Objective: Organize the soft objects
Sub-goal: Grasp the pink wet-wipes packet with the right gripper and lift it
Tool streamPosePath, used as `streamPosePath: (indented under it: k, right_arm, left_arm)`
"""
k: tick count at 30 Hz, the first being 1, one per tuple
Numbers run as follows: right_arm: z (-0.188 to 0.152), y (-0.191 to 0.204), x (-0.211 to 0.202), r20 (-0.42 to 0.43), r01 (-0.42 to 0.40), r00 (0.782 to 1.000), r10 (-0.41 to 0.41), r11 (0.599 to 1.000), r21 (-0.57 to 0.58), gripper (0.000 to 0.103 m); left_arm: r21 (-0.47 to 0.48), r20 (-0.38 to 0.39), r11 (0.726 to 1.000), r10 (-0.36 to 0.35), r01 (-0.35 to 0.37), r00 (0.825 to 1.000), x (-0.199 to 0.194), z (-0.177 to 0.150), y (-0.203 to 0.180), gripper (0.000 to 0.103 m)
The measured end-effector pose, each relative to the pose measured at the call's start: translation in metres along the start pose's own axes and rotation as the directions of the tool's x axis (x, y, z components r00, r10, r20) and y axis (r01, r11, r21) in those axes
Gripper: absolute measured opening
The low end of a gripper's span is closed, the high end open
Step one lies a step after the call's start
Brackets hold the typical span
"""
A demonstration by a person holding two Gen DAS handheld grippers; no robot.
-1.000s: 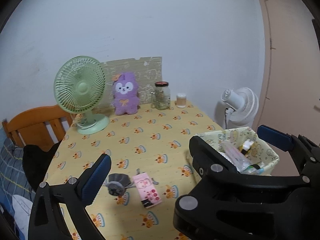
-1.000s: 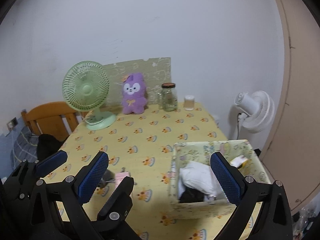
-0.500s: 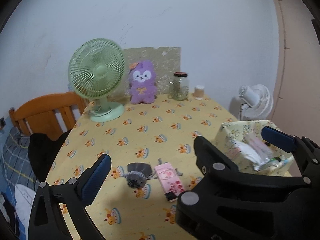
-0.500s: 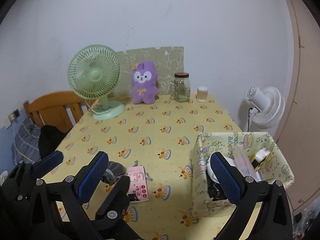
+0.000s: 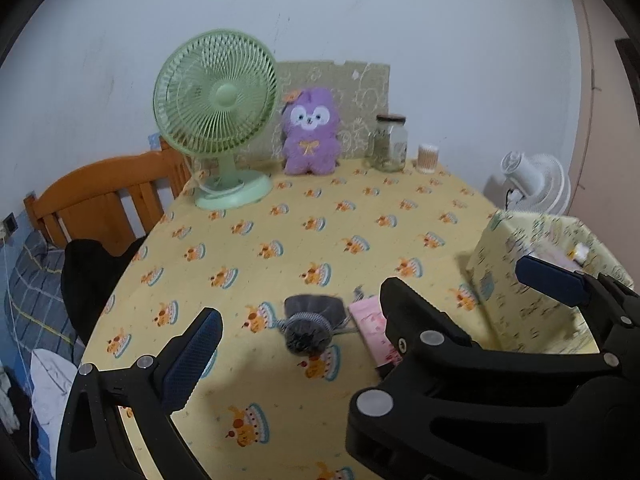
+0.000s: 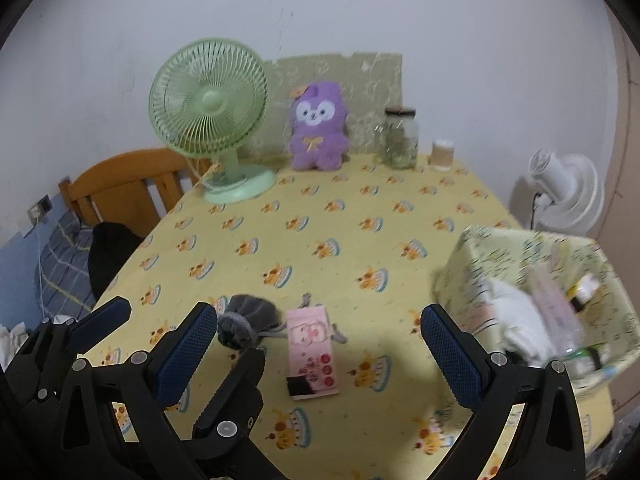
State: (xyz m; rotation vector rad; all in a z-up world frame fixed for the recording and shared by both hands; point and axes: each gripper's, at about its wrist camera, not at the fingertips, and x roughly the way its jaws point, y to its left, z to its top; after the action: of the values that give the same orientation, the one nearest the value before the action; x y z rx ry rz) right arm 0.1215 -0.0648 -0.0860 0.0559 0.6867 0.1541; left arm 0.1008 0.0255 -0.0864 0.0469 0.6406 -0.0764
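Grey drawstring pouch (image 5: 308,326) and pink packet (image 6: 313,352) now lie nearer our view than a second ago; both claws have advanced over the tabletop (image 5: 328,216). Left claw (image 5: 368,308) and right claw (image 6: 316,338) stand open, empty. Fabric bin (image 6: 472,264) waits right. We judge pickup imminent.

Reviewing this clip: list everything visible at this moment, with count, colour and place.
table fan: 1, green, back left of table
plush toy: 1, purple, back centre, against patterned board
glass jar: 1, clear, right of plush
small cup: 1, pale, right of jar
drawstring pouch: 1, grey, near edge
pink packet: 1, right of pouch
fabric bin: 1, yellow print, right, filled
standing fan: 1, white, beyond table
chair: 1, wooden, left
left gripper: open
right gripper: open
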Motion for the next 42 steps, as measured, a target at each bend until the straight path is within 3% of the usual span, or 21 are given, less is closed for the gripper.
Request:
streamPosePath:
  k: [12, 16, 20, 25, 31, 32, 33, 37, 42]
  right_arm:
    - [-0.013, 0.008, 0.045, -0.092, 0.008, 0.996, -0.009, 1.000, -0.007, 0.102]
    - [-0.018, 0.011, 0.060, -0.137, 0.003, 0.991, -0.008, 0.999, -0.037, 0.095]
    - [-0.025, 0.009, 0.074, -0.188, 0.006, 0.982, -0.008, 1.000, -0.013, 0.094]
    - [-0.033, 0.010, 0.088, -0.243, -0.006, 0.970, 0.001, 1.000, -0.020, 0.080]
    - [-0.037, 0.010, 0.099, -0.285, -0.031, 0.958, 0.022, 0.999, -0.028, 0.071]
    - [-0.038, 0.010, 0.100, -0.283, -0.036, 0.959, 0.026, 0.999, -0.029, 0.067]
    - [-0.038, 0.010, 0.100, -0.271, -0.022, 0.963, 0.011, 0.999, -0.038, 0.055]
    - [-0.038, 0.008, 0.100, -0.257, 0.001, 0.966, -0.016, 0.998, -0.058, 0.044]
    - [-0.037, 0.005, 0.099, -0.262, -0.007, 0.965, -0.009, 0.998, -0.062, 0.042]
  left_arm:
    - [-0.023, -0.097, 1.000, 0.020, -0.022, 0.995, 0.039, -0.019, 0.017, 0.102]
    - [-0.030, -0.132, 0.999, 0.016, -0.020, 0.991, 0.050, -0.026, 0.020, 0.102]
    - [-0.031, -0.164, 0.999, 0.012, -0.017, 0.986, 0.059, -0.031, 0.022, 0.098]
    - [-0.030, -0.207, 0.999, 0.008, -0.015, 0.978, 0.070, -0.039, 0.021, 0.098]
    - [-0.036, -0.243, 0.999, -0.016, 0.008, 0.970, 0.078, -0.043, 0.021, 0.098]
    - [-0.035, -0.248, 0.999, -0.016, 0.007, 0.969, 0.079, -0.044, 0.020, 0.098]
    - [-0.028, -0.249, 1.000, -0.009, 0.003, 0.969, 0.080, -0.044, 0.019, 0.097]
    - [0.000, -0.248, 1.000, 0.008, -0.008, 0.969, 0.081, -0.044, 0.015, 0.097]
    - [0.011, -0.244, 1.000, 0.013, -0.010, 0.970, 0.080, -0.042, 0.013, 0.096]
